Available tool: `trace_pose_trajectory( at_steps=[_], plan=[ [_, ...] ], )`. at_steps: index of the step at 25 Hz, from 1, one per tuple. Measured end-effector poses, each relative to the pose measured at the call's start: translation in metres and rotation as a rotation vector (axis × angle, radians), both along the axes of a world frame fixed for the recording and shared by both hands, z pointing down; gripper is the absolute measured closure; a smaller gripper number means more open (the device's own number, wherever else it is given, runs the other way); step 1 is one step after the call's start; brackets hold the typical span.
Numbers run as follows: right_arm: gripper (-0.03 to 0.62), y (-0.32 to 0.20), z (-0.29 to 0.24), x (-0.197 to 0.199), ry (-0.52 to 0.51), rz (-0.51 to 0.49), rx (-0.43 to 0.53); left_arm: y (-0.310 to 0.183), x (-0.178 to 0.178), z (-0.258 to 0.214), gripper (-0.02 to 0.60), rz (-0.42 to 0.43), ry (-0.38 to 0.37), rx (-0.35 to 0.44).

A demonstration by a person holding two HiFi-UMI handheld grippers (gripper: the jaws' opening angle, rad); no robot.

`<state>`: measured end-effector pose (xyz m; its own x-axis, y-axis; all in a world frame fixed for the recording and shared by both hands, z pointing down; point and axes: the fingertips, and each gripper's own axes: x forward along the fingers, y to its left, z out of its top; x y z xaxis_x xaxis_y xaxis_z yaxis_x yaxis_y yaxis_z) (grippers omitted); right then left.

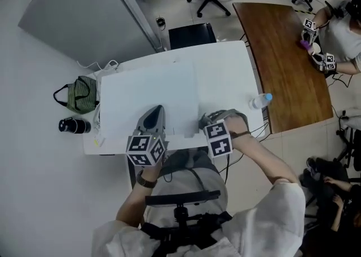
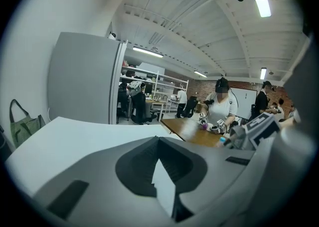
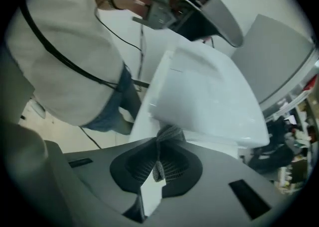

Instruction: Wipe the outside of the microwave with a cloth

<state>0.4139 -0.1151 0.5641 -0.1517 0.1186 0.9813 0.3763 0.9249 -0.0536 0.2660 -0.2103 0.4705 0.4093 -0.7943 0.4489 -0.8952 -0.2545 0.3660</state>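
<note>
Right tongs [image 3: 157,144] pinch cloth [image 3: 170,132], bunched end pointing toward microwave [image 3: 209,96].

Ceiling strip lights [image 2: 262,7] above your left tongs [image 2: 158,144] glared; your views bulged, edges dark, foreground soft.

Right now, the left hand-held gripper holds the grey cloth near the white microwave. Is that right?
No, it is the right hand-held gripper that holds the grey cloth near the white microwave; the right gripper view shows it between the jaws.
</note>
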Motion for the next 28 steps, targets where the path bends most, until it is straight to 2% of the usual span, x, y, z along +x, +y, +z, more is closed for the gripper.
trace_pose_trajectory(
  at_steps=[2, 4, 8, 12, 16, 18, 21, 22, 24, 28],
  plan=[
    [0.583, 0.037, 0.004, 0.012, -0.001, -0.017, -0.177, -0.006, 0.008, 0.005, 0.569, 0.003, 0.009, -0.009],
    [0.583, 0.038, 0.013, 0.025, 0.006, 0.002, -0.228, -0.012, 0.02, 0.009, 0.569, 0.014, 0.017, -0.017],
    [0.583, -0.026, 0.036, 0.033, -0.016, 0.128, -0.153, -0.02, 0.04, 0.01, 0.569, 0.037, 0.019, -0.035],
    [0.583, -0.099, 0.056, 0.03, -0.044, 0.236, -0.097, -0.025, 0.049, 0.011, 0.569, 0.024, 0.03, -0.038],
    [0.583, -0.162, 0.068, 0.022, -0.076, 0.376, -0.043, -0.029, 0.046, 0.005, 0.569, 0.014, 0.02, -0.022],
    [0.583, -0.199, 0.07, 0.022, -0.107, 0.453, 0.045, -0.033, 0.046, 0.004, 0.569, 0.014, -0.001, 0.001],
    [0.583, -0.264, 0.063, 0.024, -0.185, 0.605, 0.26, -0.043, 0.047, 0.008, 0.569, 0.032, -0.027, 0.026],
    [0.583, -0.272, 0.063, 0.026, -0.191, 0.628, 0.308, -0.043, 0.048, 0.01, 0.569, 0.04, -0.03, 0.023],
    [0.583, -0.262, 0.07, 0.027, -0.18, 0.607, 0.305, -0.043, 0.049, 0.013, 0.569, 0.05, -0.034, 0.013],
    [0.583, -0.194, 0.098, 0.02, -0.133, 0.469, 0.163, -0.057, 0.042, 0.016, 0.569, 0.046, -0.044, 0.019]
  ],
)
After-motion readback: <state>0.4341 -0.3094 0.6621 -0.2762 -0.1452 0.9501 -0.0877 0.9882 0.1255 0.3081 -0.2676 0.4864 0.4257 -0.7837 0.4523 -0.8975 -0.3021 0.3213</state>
